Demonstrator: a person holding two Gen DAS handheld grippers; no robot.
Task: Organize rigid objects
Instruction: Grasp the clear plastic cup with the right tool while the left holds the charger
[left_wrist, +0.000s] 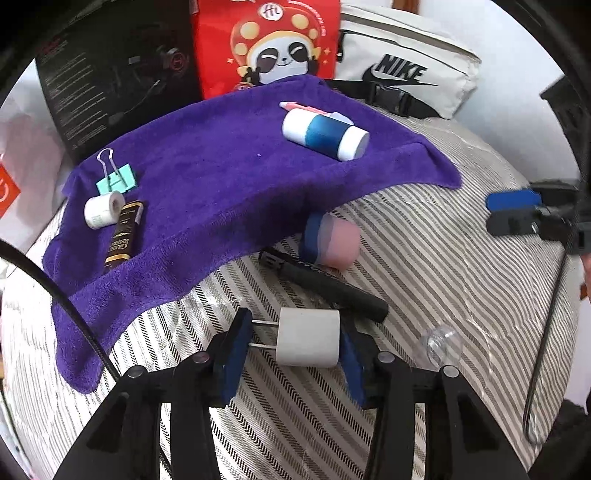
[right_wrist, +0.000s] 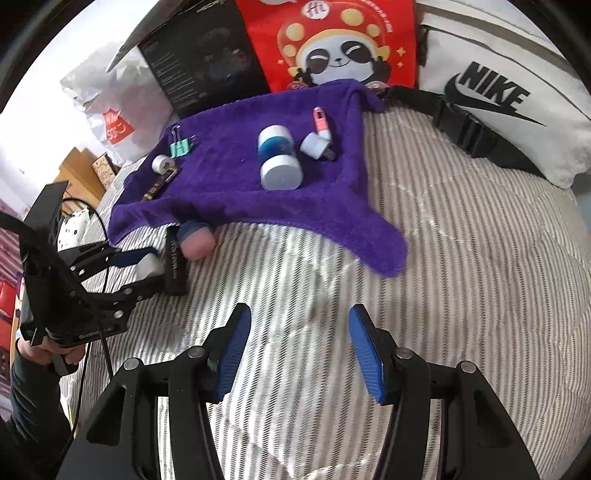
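Observation:
My left gripper is shut on a white plug adapter, prongs against the left pad, just above the striped bed. A purple towel holds a white-and-blue bottle, a pink item, a mint binder clip, a white tape roll and a dark brown tube. A pink-and-blue cylinder and a black stick lie at the towel's edge. My right gripper is open and empty over the bed; it also shows in the left wrist view.
A red panda bag, a black box and a white Nike bag stand behind the towel. A clear suction cup lies by my left gripper. A second white plug sits on the towel. A black cable hangs at right.

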